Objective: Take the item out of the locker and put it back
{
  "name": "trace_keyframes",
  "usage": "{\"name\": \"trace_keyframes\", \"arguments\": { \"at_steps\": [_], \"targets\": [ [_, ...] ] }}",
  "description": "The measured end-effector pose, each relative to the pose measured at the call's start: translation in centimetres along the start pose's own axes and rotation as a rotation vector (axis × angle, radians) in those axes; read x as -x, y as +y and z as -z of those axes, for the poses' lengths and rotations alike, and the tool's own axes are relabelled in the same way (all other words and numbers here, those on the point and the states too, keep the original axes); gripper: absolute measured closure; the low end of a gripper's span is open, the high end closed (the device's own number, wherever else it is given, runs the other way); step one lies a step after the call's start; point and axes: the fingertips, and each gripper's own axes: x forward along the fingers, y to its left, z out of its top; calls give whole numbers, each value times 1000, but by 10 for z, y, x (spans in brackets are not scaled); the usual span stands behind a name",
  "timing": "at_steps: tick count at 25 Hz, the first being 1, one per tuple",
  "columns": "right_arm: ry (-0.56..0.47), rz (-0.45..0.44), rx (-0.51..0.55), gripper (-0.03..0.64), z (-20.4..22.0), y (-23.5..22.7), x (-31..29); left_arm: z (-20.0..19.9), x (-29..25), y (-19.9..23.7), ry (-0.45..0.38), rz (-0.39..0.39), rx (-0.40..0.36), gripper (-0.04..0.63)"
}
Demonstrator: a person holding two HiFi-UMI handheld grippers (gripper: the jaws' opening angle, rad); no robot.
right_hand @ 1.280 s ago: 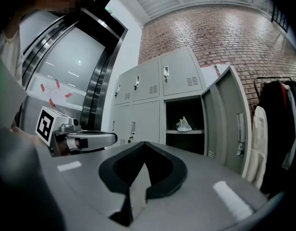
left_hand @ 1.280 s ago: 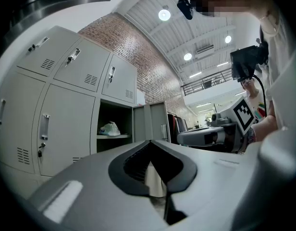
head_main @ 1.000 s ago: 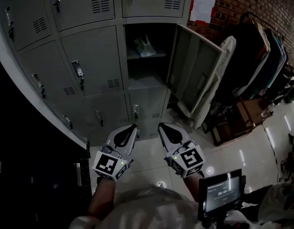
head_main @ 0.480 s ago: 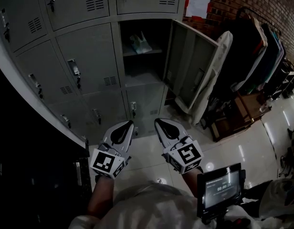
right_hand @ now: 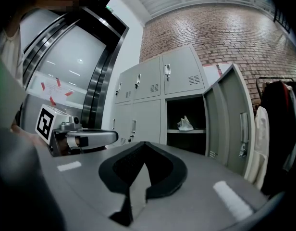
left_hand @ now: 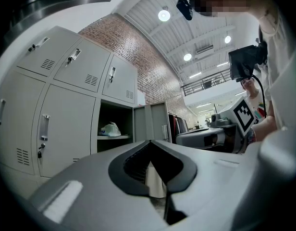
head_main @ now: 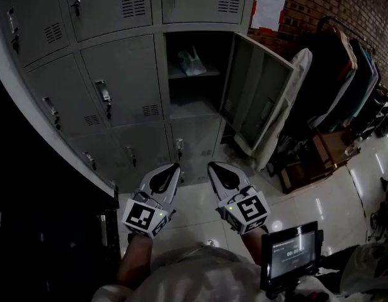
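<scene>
Grey grippers point(head_main: 175, 167) point(head_main: 212, 166), black-white marker cubes point(head_main: 143, 218)

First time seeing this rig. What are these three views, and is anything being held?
No robot here: a person holds a two-jaw gripper in each hand. The head view comes from a camera on the person's head, looking down at the left gripper and right gripper, both hovering over the tiled floor in front of grey lockers. The other two views ride on the grippers and look along their jaws. Both pairs of jaws are together with nothing between them. One locker door stands open. On the shelf inside lies a pale, crumpled bag-like item, not yet touched.
</scene>
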Motion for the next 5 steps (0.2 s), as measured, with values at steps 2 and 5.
{"name": "trace_keyframes", "arguments": {
  "at_steps": [2, 5],
  "targets": [
    [-1, 0, 3, 617, 0, -1, 0, 0, -1, 0, -2, 0, -1, 591],
    [-1, -1, 7, 617, 1, -2, -1, -1, -3, 0, -5, 0, -2, 591]
  ]
}}
